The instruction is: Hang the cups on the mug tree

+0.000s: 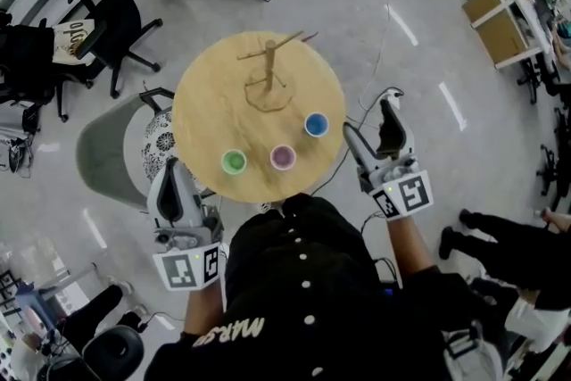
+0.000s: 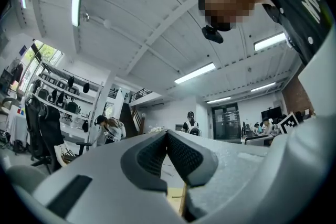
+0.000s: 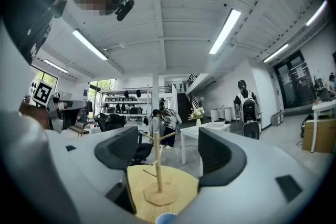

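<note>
On the round wooden table [image 1: 205, 103] stands a bare wooden mug tree [image 1: 268, 71]. Three cups sit near the table's front edge: green [image 1: 234, 161], pink [image 1: 283, 157] and blue [image 1: 316, 125]. My right gripper [image 1: 370, 122] hovers off the table's right edge beside the blue cup, open and empty. The right gripper view frames the mug tree [image 3: 157, 170] between the right gripper's [image 3: 168, 149] spread jaws, with the blue cup's rim [image 3: 167, 217] at the bottom. My left gripper [image 1: 169, 183] is off the table's front left edge. The left gripper [image 2: 167, 136] is shut, holding nothing.
A grey chair [image 1: 111, 152] stands against the table's left side, with a black office chair [image 1: 111, 22] beyond it. Cables run over the floor right of the table. A person's legs [image 1: 500, 236] are at the right, and a cardboard box on a rack [image 1: 495, 22] is at the top right.
</note>
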A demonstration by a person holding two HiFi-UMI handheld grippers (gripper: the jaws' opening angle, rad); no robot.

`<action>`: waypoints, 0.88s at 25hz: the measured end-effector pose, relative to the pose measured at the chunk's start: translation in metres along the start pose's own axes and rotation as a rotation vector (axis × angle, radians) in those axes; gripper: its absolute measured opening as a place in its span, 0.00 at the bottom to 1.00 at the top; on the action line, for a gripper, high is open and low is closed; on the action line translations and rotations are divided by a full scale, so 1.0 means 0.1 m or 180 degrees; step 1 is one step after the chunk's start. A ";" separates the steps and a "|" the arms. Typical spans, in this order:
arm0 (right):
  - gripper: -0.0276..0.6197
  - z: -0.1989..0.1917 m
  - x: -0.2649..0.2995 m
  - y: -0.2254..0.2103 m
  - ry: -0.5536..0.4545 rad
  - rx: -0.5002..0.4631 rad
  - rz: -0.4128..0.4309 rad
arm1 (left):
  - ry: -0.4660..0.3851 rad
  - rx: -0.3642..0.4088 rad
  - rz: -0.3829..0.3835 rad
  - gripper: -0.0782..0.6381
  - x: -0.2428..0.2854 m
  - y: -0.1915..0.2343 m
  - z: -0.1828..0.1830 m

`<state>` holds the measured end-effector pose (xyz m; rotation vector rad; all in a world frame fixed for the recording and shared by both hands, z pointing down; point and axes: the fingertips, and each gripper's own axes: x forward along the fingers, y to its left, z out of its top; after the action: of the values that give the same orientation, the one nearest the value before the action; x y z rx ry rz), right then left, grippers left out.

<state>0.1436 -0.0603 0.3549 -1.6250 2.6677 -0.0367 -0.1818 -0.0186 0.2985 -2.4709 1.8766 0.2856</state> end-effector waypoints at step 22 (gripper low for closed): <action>0.71 -3.10 0.36 -0.13 0.1740 -0.0597 0.0999 | 0.0491 0.0057 0.0142 0.10 0.28 -0.18 -0.91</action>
<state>0.1302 -0.0948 0.6648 -1.3690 3.4073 -0.2699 -0.1460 -0.0522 0.3821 -2.5085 1.9830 0.0802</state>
